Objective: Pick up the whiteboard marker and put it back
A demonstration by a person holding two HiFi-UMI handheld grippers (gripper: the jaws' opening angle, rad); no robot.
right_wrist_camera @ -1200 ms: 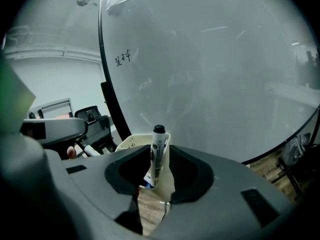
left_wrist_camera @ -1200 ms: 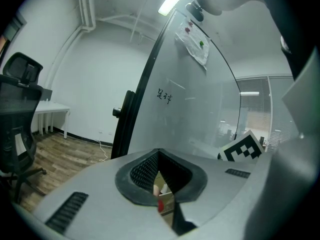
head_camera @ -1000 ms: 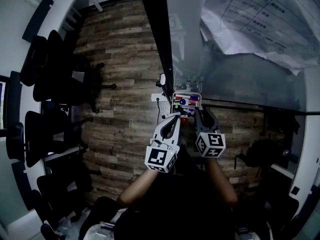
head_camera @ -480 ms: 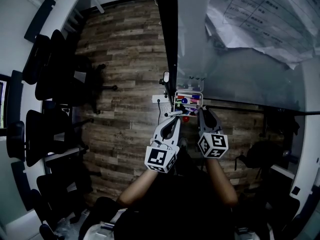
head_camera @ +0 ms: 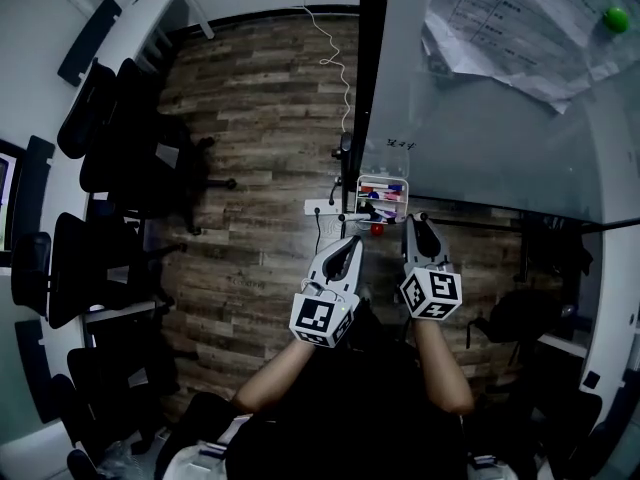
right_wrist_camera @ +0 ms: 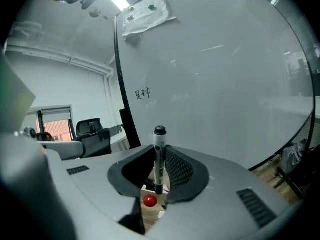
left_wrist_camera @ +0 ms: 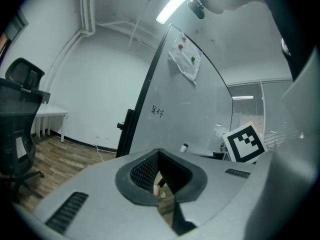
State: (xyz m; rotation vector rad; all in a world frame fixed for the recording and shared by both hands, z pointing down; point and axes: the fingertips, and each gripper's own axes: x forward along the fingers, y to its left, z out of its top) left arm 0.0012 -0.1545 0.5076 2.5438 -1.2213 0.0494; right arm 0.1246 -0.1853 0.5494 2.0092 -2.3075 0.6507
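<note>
Gripping the whiteboard marker between its pads, the right gripper holds it upright in its own view, black cap on top. Beside it, the left gripper has its jaws pressed together with nothing in them. Just beyond both tips a small tray of coloured markers sits against the whiteboard, with a red ball just below it. Paper sheets are pinned farther up.
</note>
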